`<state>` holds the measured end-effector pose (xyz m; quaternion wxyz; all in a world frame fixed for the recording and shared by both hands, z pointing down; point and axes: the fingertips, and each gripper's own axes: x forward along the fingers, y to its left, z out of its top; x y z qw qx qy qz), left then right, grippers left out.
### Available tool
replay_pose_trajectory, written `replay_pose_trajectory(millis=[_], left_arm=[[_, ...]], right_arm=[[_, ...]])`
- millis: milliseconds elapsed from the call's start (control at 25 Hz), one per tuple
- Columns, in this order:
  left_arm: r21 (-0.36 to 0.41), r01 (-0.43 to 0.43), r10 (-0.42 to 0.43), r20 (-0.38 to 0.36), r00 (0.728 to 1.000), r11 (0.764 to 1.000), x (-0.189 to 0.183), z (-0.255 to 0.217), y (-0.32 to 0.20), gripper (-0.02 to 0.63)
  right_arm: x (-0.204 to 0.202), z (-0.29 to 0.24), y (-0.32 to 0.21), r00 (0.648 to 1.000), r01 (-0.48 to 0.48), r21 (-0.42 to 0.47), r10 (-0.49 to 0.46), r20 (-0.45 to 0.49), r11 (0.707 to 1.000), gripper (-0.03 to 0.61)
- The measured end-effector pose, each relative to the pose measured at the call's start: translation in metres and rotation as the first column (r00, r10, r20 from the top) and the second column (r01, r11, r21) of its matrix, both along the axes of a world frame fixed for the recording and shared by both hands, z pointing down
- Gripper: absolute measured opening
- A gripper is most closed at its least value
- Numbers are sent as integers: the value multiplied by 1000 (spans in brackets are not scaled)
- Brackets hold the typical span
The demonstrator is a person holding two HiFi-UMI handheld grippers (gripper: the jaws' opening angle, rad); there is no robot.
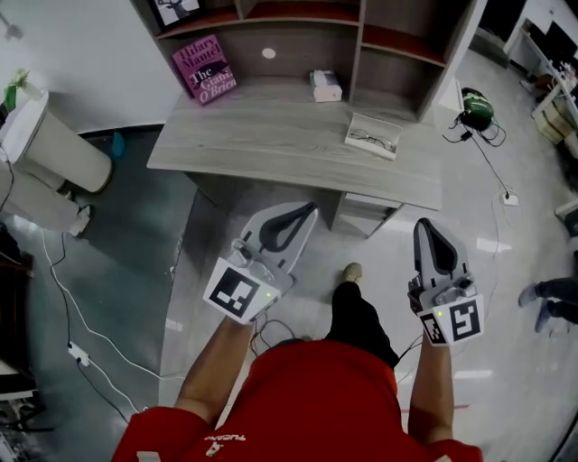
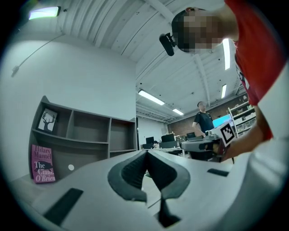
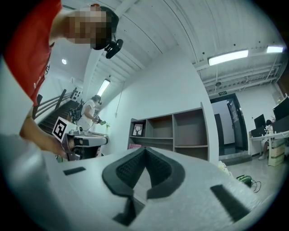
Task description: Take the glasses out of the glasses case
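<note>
Both grippers, left (image 1: 305, 212) and right (image 1: 424, 227), are hanging clenched and empty. Glasses (image 1: 369, 139) are lying in the open glasses case (image 1: 377, 122) on the desk (image 1: 271, 126). Likely light, thin, fragile; pinching the bridge seems best.

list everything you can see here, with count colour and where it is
desk: 1, grey wood with shelf unit, ahead of the person
glasses case: 1, white, open, right part of desk
glasses: 1, thin dark frame, lying in the case
book: 1, pink, leaning at desk's back left
small box: 1, white, back middle of desk
framed picture: 1, black and white, upper left shelf
bin: 1, white, floor left of desk
power strip: 1, white, floor far left
left hand-held gripper: 1, white and grey, shut, empty, short of desk
right hand-held gripper: 1, white and grey, shut, empty, short of desk
</note>
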<state>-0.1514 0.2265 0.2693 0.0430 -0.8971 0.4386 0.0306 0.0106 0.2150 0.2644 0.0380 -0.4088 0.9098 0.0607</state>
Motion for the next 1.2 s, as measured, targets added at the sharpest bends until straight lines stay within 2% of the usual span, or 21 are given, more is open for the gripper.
replay_pose_trajectory(millis=[440, 720, 1000, 1200], left_arm=[[-62, 10, -3, 110, 994, 998, 46, 23, -175, 9], [-106, -14, 33, 186, 982, 994, 71, 50, -247, 9], [-121, -123, 153, 284, 947, 985, 92, 84, -290, 11], [-186, -210, 266, 365, 892, 960, 100, 114, -314, 12]], right_arm=[[39, 11, -160, 998, 55, -22, -56, -8, 998, 5], [51, 17, -224, 996, 85, -42, -86, -27, 995, 5], [51, 23, -256, 998, 53, -71, -56, -38, 996, 5], [48, 27, -272, 999, -6, -91, 2, -42, 996, 5]])
